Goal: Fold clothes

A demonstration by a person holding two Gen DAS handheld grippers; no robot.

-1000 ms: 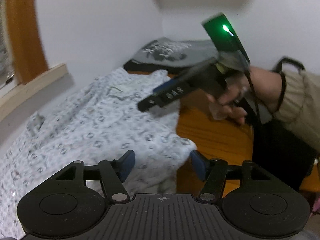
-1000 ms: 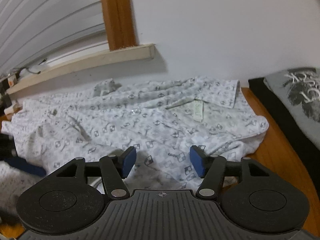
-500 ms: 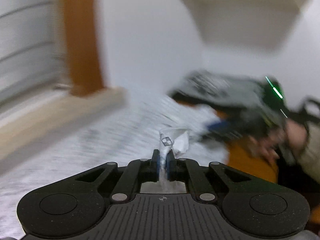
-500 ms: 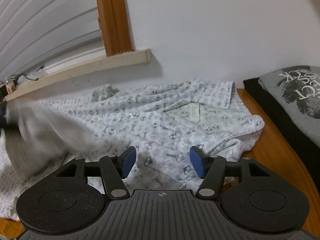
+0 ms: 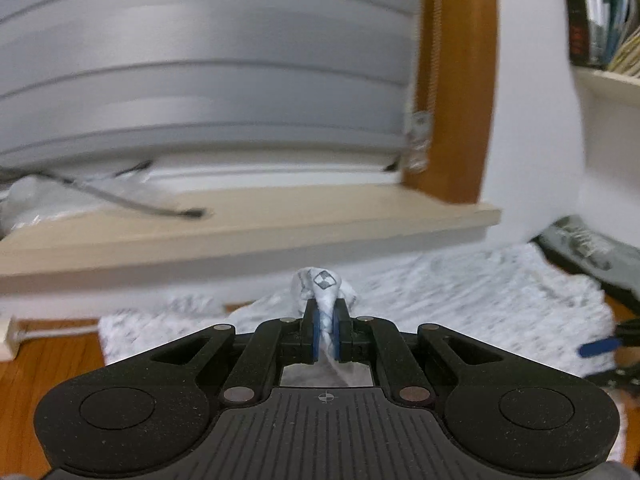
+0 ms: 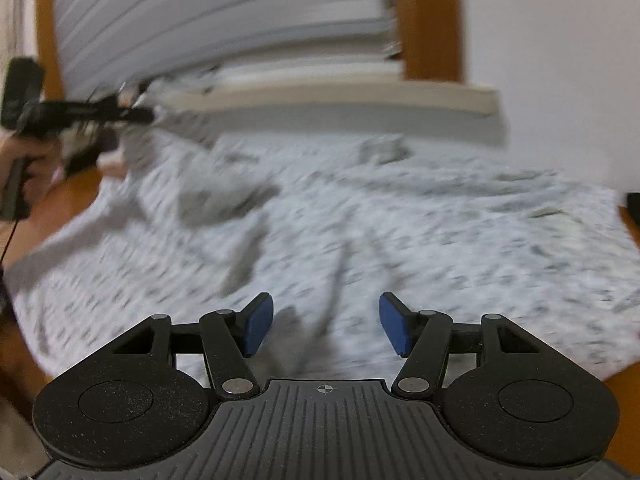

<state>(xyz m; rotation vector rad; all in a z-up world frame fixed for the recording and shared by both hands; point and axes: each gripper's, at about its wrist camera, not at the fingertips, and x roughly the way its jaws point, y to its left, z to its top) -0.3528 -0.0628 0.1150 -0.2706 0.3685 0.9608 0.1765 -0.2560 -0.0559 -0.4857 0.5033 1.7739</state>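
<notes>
A white shirt with a small grey print (image 6: 400, 224) lies spread and rumpled over the wooden table. My left gripper (image 5: 326, 330) is shut on a bunched edge of the shirt (image 5: 320, 284), lifted off the table. In the right wrist view that same left gripper (image 6: 132, 114) shows at the far left, held by a hand, pulling the cloth up. My right gripper (image 6: 325, 326) hovers open over the middle of the shirt, nothing between its blue pads. Its blue fingertip (image 5: 598, 346) peeks in at the right edge of the left wrist view.
A pale window sill (image 5: 248, 236) and grey blinds (image 5: 200, 80) run along the wall behind the table. A dark folded garment with grey print (image 5: 588, 244) lies at the right. A wooden window frame (image 5: 456, 80) and a bookshelf (image 5: 600, 20) stand behind. Bare table wood (image 5: 48, 368) shows at left.
My left gripper closed on an edge of the shirt, then swung left and up with it, rolling. My right gripper swept sideways over the shirt, still open.
</notes>
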